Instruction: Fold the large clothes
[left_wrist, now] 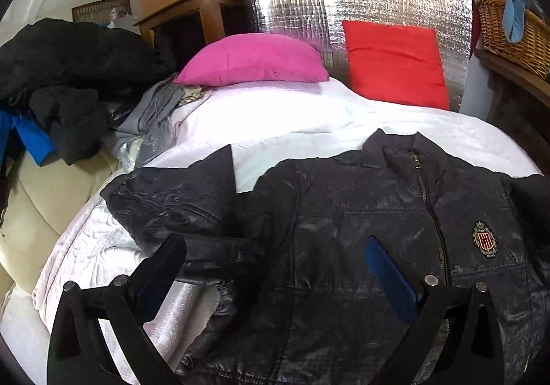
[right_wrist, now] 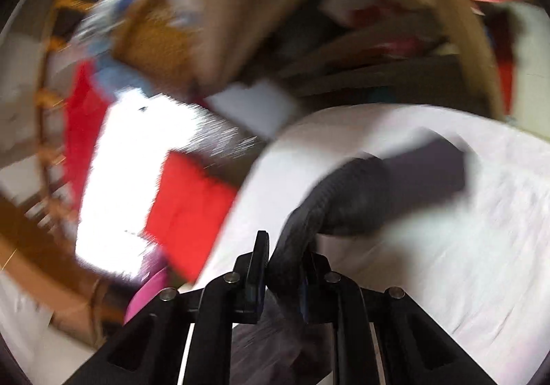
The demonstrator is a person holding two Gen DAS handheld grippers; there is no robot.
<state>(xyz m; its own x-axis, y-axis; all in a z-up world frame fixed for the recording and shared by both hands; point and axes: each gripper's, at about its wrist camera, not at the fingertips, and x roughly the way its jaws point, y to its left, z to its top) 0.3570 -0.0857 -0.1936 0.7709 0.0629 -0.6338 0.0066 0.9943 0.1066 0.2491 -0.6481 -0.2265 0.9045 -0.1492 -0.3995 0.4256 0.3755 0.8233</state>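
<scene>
Left wrist view: left tongs (left_wrist: 275, 268) spread wide, empty, over the dark quilted zip-up jacket (left_wrist: 343, 213) lying flat on the white bedspread (left_wrist: 309, 120).
Right wrist view: blurred; right tongs (right_wrist: 283, 264) clamped on the jacket's dark padded sleeve (right_wrist: 361, 192), which trails ahead across the bedspread.

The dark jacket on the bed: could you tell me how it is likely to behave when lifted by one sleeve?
The jacket looks puffy and quilted, so probably light but bulky. Its shiny shell suggests it may slip. The sleeve bends limply from the right gripper, so the rest would likely sag and trail.
</scene>
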